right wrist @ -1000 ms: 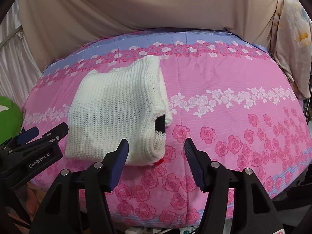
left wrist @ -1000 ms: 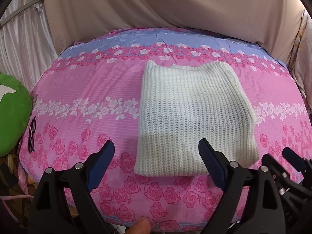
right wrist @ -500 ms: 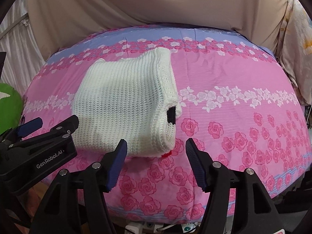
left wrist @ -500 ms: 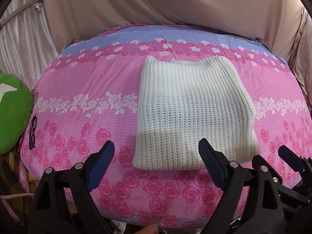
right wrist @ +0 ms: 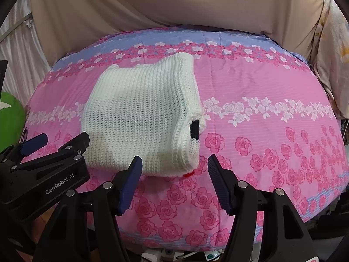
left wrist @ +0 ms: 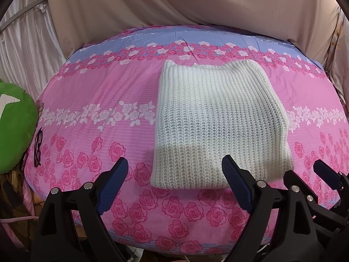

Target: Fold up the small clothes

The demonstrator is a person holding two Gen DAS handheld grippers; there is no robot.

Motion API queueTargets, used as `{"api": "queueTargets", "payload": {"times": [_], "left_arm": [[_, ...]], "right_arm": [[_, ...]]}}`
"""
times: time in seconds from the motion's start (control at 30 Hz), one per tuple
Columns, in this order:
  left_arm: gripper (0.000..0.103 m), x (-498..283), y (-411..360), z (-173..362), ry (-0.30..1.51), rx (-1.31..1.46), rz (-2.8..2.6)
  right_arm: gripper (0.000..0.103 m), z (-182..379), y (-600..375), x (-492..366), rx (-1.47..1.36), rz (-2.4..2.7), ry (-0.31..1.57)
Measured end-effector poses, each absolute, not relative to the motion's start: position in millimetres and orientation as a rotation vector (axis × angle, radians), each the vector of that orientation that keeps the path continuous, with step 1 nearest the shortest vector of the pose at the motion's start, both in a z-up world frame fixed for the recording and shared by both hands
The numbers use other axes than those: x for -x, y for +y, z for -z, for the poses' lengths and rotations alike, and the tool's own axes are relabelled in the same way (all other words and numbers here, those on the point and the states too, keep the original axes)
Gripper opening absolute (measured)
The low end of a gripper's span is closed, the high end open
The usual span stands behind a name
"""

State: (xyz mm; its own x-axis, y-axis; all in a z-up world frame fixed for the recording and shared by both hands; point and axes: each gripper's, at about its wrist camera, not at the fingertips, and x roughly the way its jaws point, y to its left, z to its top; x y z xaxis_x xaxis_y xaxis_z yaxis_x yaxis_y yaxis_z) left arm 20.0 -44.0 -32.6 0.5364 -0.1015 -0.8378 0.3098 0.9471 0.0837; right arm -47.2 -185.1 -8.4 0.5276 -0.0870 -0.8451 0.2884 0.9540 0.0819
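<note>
Since the earlier frame, both grippers have drawn back slightly from the folded white knit garment [left wrist: 218, 126], which lies flat on the pink rose-patterned bed [left wrist: 98, 100], ahead of both jaw pairs and untouched. Left gripper [left wrist: 174, 170]: jaws released wide, garment's near edge just beyond their gap. Right gripper [right wrist: 174, 168]: jaws apart, nothing gripped, garment's near corner just beyond.

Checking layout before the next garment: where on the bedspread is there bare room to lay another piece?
Widest bare stretch: bedspread right of the folded white sweater, out to its right edge. Another lies left of the sweater, toward the green cushion and glasses. The near strip is crowded by both open grippers.
</note>
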Motion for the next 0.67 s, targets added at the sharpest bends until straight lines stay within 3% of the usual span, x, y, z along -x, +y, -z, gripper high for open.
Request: {"api": "queueTargets", "payload": {"times": [0.67], "left_arm": [[0.081, -21.9, -47.7, 36.5, 0.980, -0.257, 0.228]], "right_arm": [[0.061, 8.5, -183.0, 40.8, -0.200, 0.244, 0.998]]}}
